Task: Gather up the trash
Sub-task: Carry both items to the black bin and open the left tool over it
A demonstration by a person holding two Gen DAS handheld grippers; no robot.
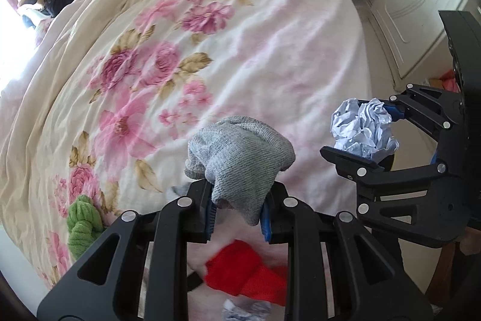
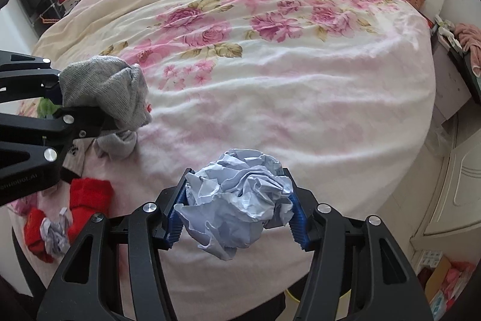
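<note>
A crumpled pale-blue paper ball (image 2: pixel 240 197) hangs over the bed's near edge, and my right gripper (image 2: pixel 237 223) is shut on it. The left wrist view shows the same paper ball (image 1: pixel 362 130) in the right gripper (image 1: pixel 369 134) at the right. My left gripper (image 1: pixel 237 215) is shut on a grey sock (image 1: pixel 240 158) that bulges above its blue pads. In the right wrist view the left gripper (image 2: pixel 81 107) and its grey sock (image 2: pixel 102 89) are at the left. A smaller crumpled paper (image 2: pixel 55 230) lies on the bed among red socks (image 2: pixel 87 197).
A floral duvet (image 2: pixel 270 65) covers the bed. On it lie a second grey sock (image 2: pixel 118 142), a green sock (image 1: pixel 81 221) and the red socks (image 1: pixel 246 273). A nightstand (image 2: pixel 451 80) and white cabinet doors (image 2: pixel 451 185) stand to the right. Clothes are piled beyond the far side.
</note>
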